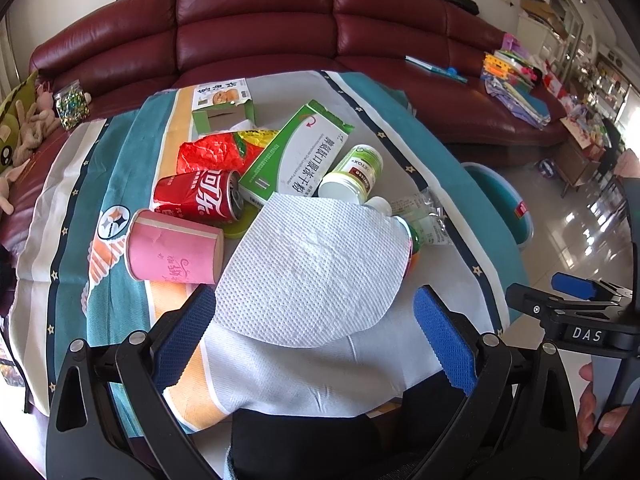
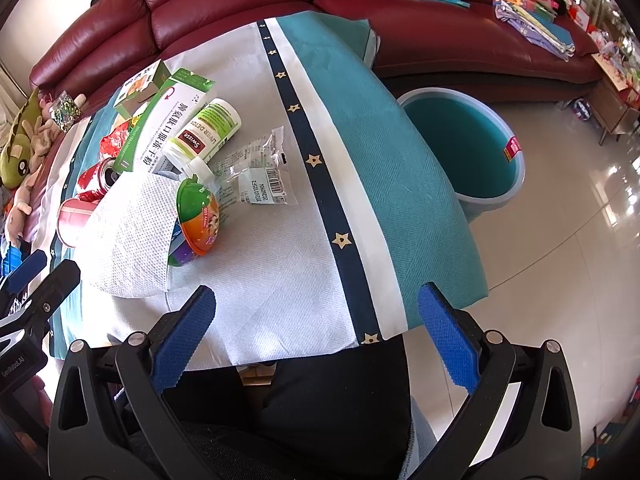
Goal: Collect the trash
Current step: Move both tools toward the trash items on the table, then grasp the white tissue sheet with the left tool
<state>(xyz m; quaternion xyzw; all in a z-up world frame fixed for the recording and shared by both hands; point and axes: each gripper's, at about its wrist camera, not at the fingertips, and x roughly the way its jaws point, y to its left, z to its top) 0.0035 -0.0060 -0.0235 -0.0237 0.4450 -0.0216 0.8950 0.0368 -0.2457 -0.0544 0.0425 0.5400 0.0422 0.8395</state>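
Observation:
Trash lies piled on a cloth-covered table [image 1: 280,376]: a white paper towel [image 1: 316,264], a red cola can [image 1: 196,198] on its side, a pink paper cup [image 1: 174,248], a green-and-white medicine box [image 1: 296,152], a green-labelled pill bottle [image 1: 354,172], a red wrapper [image 1: 212,150] and clear plastic packaging [image 2: 256,176]. A colourful pouch [image 2: 196,216] pokes out beside the towel. My left gripper [image 1: 316,340] hangs open just short of the towel's near edge, holding nothing. My right gripper [image 2: 320,332] is open over the table's near right edge, empty.
A teal bin [image 2: 464,148] stands on the tiled floor right of the table. A dark red sofa [image 1: 256,28] curves behind, with plush toys [image 1: 24,128] at its left end and papers [image 1: 516,80] at its right. An open green carton [image 1: 222,106] sits at the table's far side.

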